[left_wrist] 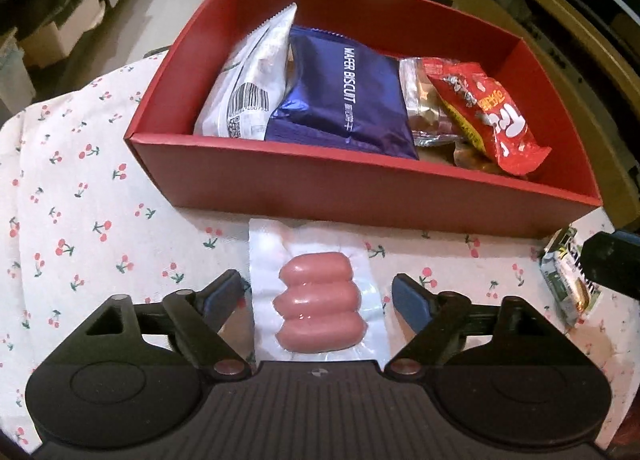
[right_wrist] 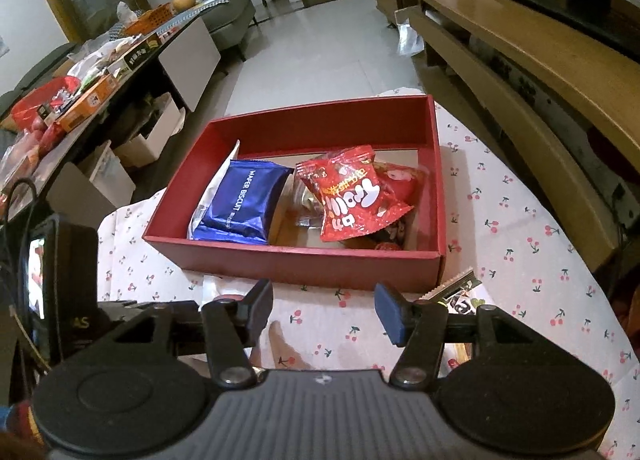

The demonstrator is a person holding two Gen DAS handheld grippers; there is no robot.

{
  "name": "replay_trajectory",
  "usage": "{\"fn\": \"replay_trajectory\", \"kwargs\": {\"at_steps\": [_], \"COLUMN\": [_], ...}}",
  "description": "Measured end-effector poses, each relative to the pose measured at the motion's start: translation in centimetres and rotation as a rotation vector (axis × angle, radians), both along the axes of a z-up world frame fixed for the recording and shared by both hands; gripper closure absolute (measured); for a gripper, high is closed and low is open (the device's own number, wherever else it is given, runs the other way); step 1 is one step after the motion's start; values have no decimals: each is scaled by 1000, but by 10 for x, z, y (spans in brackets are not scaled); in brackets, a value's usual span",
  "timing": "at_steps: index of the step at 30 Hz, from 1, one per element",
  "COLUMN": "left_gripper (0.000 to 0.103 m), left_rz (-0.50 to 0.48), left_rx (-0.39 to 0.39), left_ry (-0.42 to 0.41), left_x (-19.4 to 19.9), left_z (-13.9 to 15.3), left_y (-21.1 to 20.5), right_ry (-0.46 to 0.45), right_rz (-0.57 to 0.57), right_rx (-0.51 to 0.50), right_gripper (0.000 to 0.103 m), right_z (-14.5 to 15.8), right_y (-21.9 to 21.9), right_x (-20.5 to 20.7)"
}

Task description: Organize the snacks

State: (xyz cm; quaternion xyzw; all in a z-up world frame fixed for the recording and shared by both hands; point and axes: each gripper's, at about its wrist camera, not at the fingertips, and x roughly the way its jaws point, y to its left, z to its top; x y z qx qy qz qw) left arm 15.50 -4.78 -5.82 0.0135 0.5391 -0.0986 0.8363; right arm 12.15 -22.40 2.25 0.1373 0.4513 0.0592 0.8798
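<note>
A red box (left_wrist: pixel 360 187) (right_wrist: pixel 304 260) stands on the cherry-print cloth. It holds a white packet (left_wrist: pixel 244 87), a blue wafer biscuit pack (left_wrist: pixel 344 95) (right_wrist: pixel 240 199) and a red Trolli bag (left_wrist: pixel 496 115) (right_wrist: pixel 356 195) over other small snacks. A clear pack of three pink sausages (left_wrist: pixel 320 300) lies on the cloth in front of the box, between the fingers of my open left gripper (left_wrist: pixel 318 298). My right gripper (right_wrist: pixel 324 310) is open and empty above bare cloth in front of the box. A green-and-white snack pack (left_wrist: pixel 568 280) (right_wrist: pixel 460 296) lies at the box's right front corner.
The cloth-covered table (left_wrist: pixel 80 199) drops off at its left edge. A wooden TV bench (right_wrist: pixel 540 71) runs along the right. A cluttered side table (right_wrist: pixel 100 71) and cardboard boxes stand to the left. The right gripper's tip (left_wrist: pixel 612 260) shows in the left wrist view.
</note>
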Motion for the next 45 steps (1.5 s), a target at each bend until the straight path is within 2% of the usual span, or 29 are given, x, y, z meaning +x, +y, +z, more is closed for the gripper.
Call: {"fn": "replay_trajectory", "kwargs": {"at_steps": [2, 3, 15, 17, 21, 28, 30, 31, 45], "left_gripper": [28, 28, 29, 29, 29, 28, 28, 28, 29], "left_rz": [-14, -16, -4, 3, 15, -7, -15, -19, -41], "left_rx": [39, 46, 9, 0, -21, -28, -22, -21, -51], "left_ry": [-11, -13, 26, 29, 37, 50, 47, 49, 50], "left_x": [-4, -6, -46, -51, -50, -52, -53, -53, -71], "left_z": [-1, 0, 5, 6, 9, 6, 6, 6, 15], "left_y": [-2, -2, 31, 37, 40, 39, 37, 37, 44], "right_ry": [15, 28, 198, 226, 253, 258, 250, 240, 180], "right_rz": [7, 13, 81, 91, 103, 148, 152, 155, 141], "right_rx": [-14, -22, -85, -100, -85, -133, -174, -216, -175], "right_gripper": [46, 46, 45, 41, 39, 31, 39, 51, 56], "right_z": [-3, -5, -52, -59, -66, -72, -71, -71, -57], "right_y": [1, 2, 12, 14, 18, 34, 37, 40, 38], "right_x": [-1, -2, -42, -45, -43, -40, -42, -44, -76]}}
